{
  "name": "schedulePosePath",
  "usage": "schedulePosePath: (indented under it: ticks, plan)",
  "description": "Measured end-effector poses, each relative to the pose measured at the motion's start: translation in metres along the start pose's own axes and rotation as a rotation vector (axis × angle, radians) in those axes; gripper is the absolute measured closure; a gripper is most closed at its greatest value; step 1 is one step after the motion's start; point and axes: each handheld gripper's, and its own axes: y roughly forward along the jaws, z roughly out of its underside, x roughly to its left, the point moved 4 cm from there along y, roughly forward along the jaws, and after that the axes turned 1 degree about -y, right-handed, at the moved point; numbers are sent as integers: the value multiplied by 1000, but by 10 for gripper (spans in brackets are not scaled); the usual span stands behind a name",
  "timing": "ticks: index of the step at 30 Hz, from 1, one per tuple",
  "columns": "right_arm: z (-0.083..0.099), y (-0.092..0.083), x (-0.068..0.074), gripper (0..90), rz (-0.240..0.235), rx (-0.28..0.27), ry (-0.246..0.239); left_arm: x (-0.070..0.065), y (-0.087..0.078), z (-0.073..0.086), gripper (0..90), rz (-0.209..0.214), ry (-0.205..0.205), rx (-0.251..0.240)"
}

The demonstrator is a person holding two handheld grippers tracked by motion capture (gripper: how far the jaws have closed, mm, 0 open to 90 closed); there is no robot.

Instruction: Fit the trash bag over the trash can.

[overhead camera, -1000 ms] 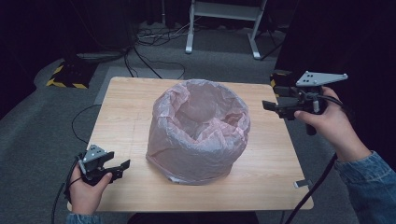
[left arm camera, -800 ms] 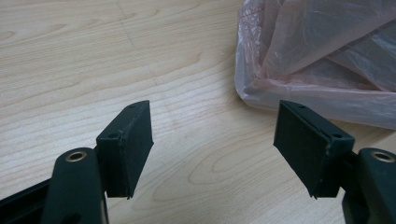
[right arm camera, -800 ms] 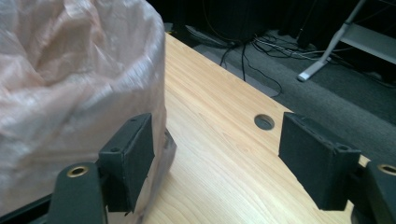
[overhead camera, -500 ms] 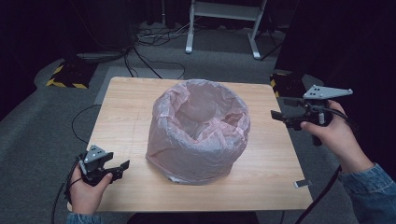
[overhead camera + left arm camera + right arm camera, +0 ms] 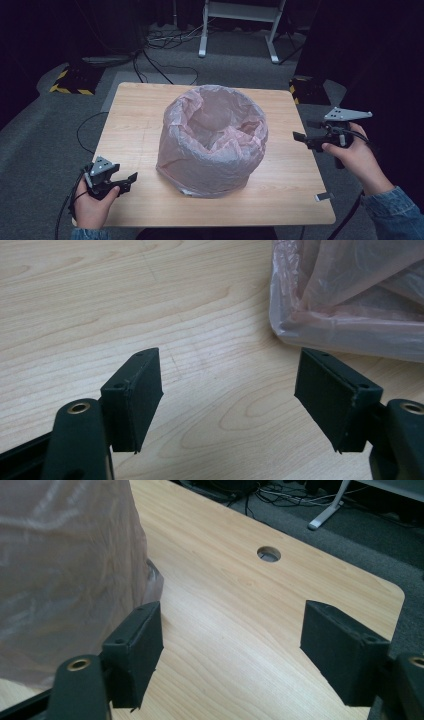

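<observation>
high view: one wooden worktop [image 5: 135, 125] with rounded corners, carrying one bin [image 5: 212, 142] lined and wrapped with one translucent pink bag [image 5: 200, 165]; the bin stands at the centre of the worktop, mouth upward, with the bag's rim folded inward. one strip of tape [image 5: 324, 197] lies at the near right edge of the worktop.

two grippers, one per hand. the left gripper [image 5: 128, 179] sits at the near left corner, just over the worktop edge, its jaws spread with nothing between them, pointing toward the base of the bin and apart from it. the right gripper [image 5: 303, 130] is held beyond the right edge of the worktop, raised, jaws spread with nothing between them, pointing left toward the bin and well apart from it; one denim sleeve [image 5: 395, 212] covers that forearm.

left gripper view: two black pads [image 5: 137, 395] stand wide apart over bare wood; the lower edge of the bagged bin lies at the far right, clear of both pads.

right gripper view: two pads [image 5: 135, 650] wide apart; the bag's wall is at the left, behind the left pad; one round cable hole [image 5: 269, 554] in the worktop lies farther off.

background, high view: grey carpet floor [image 5: 45, 130], loose cables [image 5: 165, 42], two yellow-and-black striped blocks [image 5: 75, 82] and one white stand [image 5: 240, 25].
</observation>
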Motion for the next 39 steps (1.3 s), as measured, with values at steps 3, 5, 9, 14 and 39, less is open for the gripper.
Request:
schedulePosePath:
  ticks: [3,5,9,14,39]
  plan:
    - [11,4,-2,250,6,5,13,1,1,2,270,-4,-2,6]
    - [18,8,-4,250,12,11,23,2,2,2,270,-4,-1,8]
    - [32,13,-6,249,23,23,41,3,3,4,270,-6,-4,11]
    - [47,19,-8,248,34,36,50,4,5,6,270,-14,-2,16]
    - [117,54,-3,243,30,130,122,12,14,16,264,-32,13,42]
